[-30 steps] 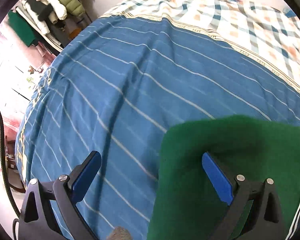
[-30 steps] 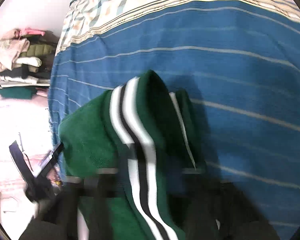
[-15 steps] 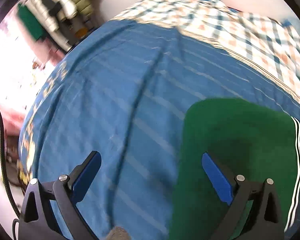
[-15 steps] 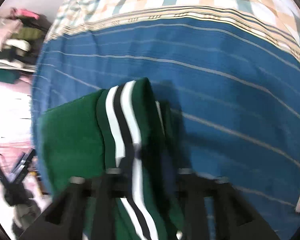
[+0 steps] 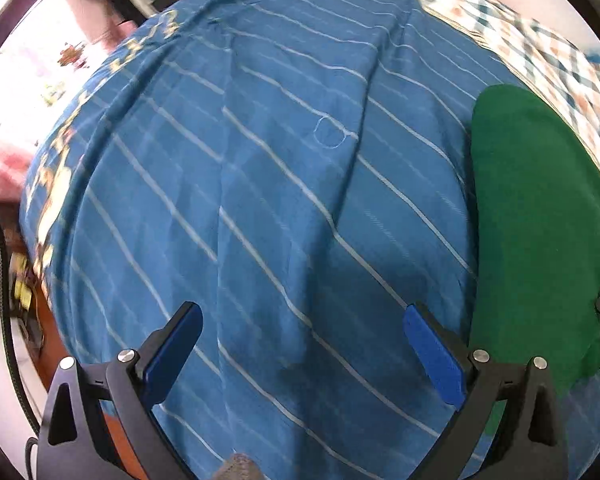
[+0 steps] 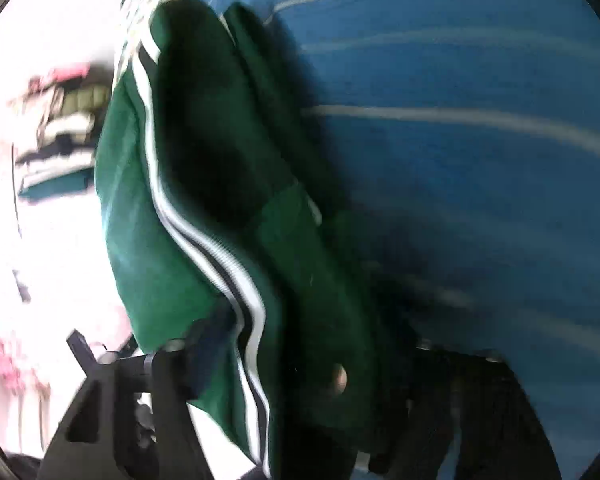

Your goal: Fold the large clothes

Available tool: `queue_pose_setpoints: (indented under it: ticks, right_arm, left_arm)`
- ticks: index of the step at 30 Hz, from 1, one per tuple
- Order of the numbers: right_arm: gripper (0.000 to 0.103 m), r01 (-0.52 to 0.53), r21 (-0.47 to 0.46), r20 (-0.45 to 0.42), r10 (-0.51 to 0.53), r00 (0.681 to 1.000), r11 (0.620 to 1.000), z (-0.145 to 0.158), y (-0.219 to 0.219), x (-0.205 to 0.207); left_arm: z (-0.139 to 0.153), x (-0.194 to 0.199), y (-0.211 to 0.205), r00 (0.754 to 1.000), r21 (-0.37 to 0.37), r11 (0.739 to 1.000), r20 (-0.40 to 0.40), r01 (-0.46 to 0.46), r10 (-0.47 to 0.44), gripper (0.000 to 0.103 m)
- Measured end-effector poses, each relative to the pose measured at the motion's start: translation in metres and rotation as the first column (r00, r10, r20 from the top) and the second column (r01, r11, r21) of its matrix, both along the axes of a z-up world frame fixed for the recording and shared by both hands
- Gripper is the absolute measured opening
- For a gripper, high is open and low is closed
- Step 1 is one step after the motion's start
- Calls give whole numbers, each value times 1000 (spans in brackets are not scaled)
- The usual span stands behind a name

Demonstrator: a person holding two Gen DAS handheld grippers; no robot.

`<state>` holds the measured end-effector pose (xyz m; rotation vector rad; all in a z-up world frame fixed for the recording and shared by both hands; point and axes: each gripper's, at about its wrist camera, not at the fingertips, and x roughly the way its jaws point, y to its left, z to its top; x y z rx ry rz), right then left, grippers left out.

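A dark green garment [image 6: 188, 216] with white and black stripes lies bunched on the blue striped bedsheet [image 6: 480, 152]. My right gripper [image 6: 316, 336] has this bundle between its jaws, which are closing. The left pad [image 6: 212, 332] presses on the striped edge, and the other finger is lost in shadow and blur. In the left wrist view the green garment [image 5: 536, 220] lies flat at the right. My left gripper [image 5: 302, 316] hangs open over the bare blue sheet [image 5: 260, 200], well left of the garment, with nothing between its blue pads.
A checked cover [image 5: 540, 40] lies beyond the blue sheet at the far end of the bed. Stacked folded clothes [image 6: 64, 136] sit on a rack off the bed's left side. The bed's edge and bright floor [image 5: 4, 140] are at the left.
My left gripper has slid left across the sheet, off the green garment, and stayed open. The right gripper's view has rolled and dropped closer to the garment, which now fills the space between its jaws.
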<state>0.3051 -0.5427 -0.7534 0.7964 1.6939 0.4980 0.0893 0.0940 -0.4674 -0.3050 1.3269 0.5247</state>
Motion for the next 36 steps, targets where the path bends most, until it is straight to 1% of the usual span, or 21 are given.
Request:
queue_pose_setpoints:
  ticks: [3,6,8,9,10,12,13,15,17,18,20,21,22,24,26,27,30,32,33,35,36]
  right_arm:
    - [50,128,10,-54,-127,990,992,18,1,-31]
    - [49,260,52,-149,-250,957,964,30,4,-83]
    - [48,274,50,-168,-263,950,960,34,15,-118]
    - [48,268,30,-168,-259,951,963,34,21,-128]
    - [50,248,-23,-151,-249,957,968,33,24,-139]
    - [58,244,-102,-112,-255,961,964,31,21,-148]
    - [62,260,-116,-97,-271,958,959,31,16,-149]
    - [70,304,-94,-40,-309,950,948,31,1,-146]
    - [83,322,-58,16,-322,947,945,25,-5,-138]
    - [83,315,-51,26,-314,949,948,20,-3,-134]
    - [85,295,39,12,-296,955,955,-1,3,-122]
    - [85,282,72,7,-283,959,957,-5,3,-122]
    - [85,252,109,16,-255,967,961,-11,11,-116]
    - [86,218,122,36,-224,974,968,-16,21,-103]
    - [86,189,113,53,-196,979,975,-16,27,-96]
    - [86,189,121,53,-196,979,975,-14,20,-98]
    - [79,198,137,43,-205,978,971,-12,10,-107]
    - [60,211,160,34,-219,975,964,-10,9,-109]
    - [56,210,162,40,-219,975,964,-6,9,-109]
    - [46,227,166,45,-238,970,960,2,10,-107]
    - [45,230,167,46,-241,969,959,6,9,-105]
  left_arm:
    - [4,9,9,997,-15,997,12,72,-72,103]
    - [13,19,16,989,-28,989,33,144,-143,103]
    - [20,28,19,982,-46,982,53,184,-182,103]
    - [22,31,19,978,-57,977,67,204,-200,103]
    - [23,34,19,973,-61,973,75,222,-217,103]
    - [21,49,17,961,-84,960,90,269,-261,103]
    - [20,56,14,957,-95,954,95,284,-275,103]
    - [14,73,4,940,-147,931,126,334,-318,103]
    - [4,89,-4,925,-176,911,144,374,-352,103]
    - [-4,101,-11,913,-226,887,158,403,-375,103]
    - [-16,115,-23,900,-267,860,162,435,-405,103]
    - [-25,124,-30,889,-316,831,176,458,-423,103]
    - [-30,129,-34,887,-340,819,181,463,-426,103]
    - [-36,143,-37,882,-421,776,207,471,-423,103]
    - [-40,152,-40,875,-461,745,216,482,-433,103]
    - [-43,159,-43,871,-492,722,215,487,-441,103]
    - [-49,168,-53,863,-564,661,230,495,-451,102]
    - [-48,170,-61,854,-556,656,239,511,-462,102]
    - [-45,170,-65,846,-542,656,249,526,-472,102]
    - [-39,171,-64,846,-549,647,276,529,-457,100]
    - [-32,171,-60,848,-561,638,300,527,-436,99]
